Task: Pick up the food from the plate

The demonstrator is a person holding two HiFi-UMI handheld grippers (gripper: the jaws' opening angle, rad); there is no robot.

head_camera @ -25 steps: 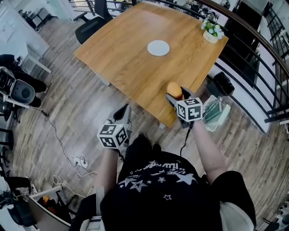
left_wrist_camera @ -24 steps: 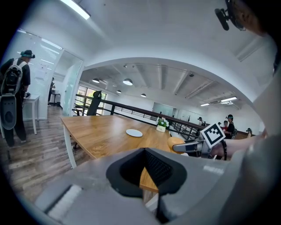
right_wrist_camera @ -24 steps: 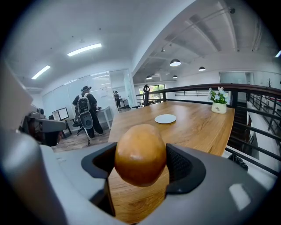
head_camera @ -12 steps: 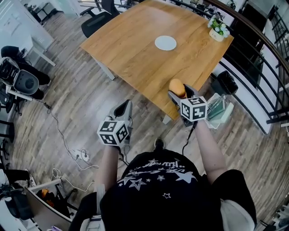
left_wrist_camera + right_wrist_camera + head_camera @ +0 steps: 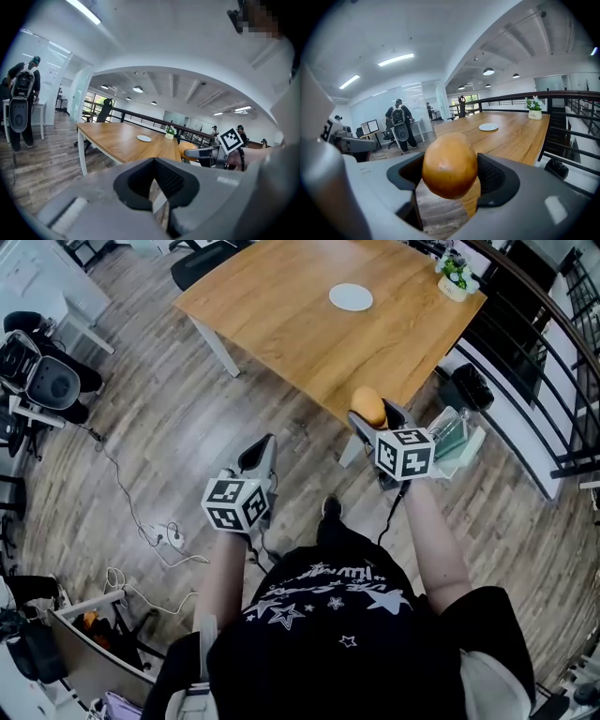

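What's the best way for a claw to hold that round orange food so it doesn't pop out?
Grip the orange food across its fat middle, coming in straight so one jaw lands on each side. It looks smooth and egg-shaped, so a pinch near an end would likely squirt it out. The right gripper holds it that way now.

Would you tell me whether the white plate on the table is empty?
Empty: the plate is bare white; the orange food sits in the right gripper.
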